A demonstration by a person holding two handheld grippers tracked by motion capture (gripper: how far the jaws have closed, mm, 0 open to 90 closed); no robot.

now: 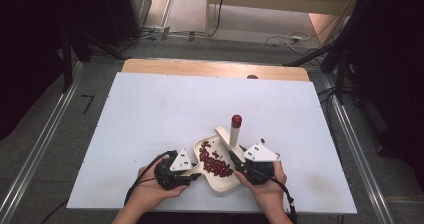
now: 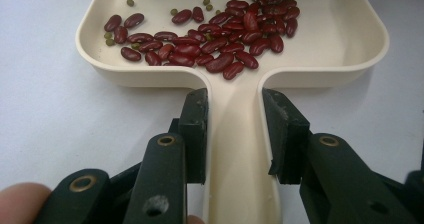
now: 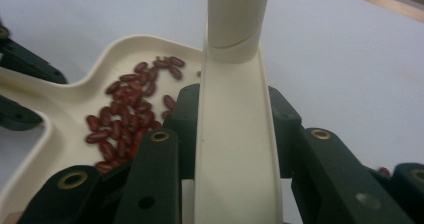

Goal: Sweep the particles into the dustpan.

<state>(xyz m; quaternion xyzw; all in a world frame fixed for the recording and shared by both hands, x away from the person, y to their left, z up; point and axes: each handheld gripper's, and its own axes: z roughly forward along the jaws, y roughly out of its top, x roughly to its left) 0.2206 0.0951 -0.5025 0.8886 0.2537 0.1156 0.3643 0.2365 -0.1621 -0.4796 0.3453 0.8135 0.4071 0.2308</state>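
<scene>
Sweeping beans into a dustpan looks like the job here; the left gripper [image 2: 234, 134] is clamped on the dustpan [image 2: 345, 59] handle, pinning it flat on the white table [image 1: 150, 114] near the front edge; the right gripper [image 3: 235, 129] is closed round the cream handle of a small brush [image 3: 235, 109] with a red knob on top, held over the pan; most red beans [image 2: 220, 39] are already in; I'd guess the next move is chasing the stray bean [image 1: 262, 140] just right of the pan.

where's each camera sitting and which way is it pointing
High view: above the person's side, looking forward and down at the table; both hands show.
Left gripper view: on the left gripper, looking along the dustpan handle.
Right gripper view: on the right gripper, along the brush.
All share the beans.
</scene>
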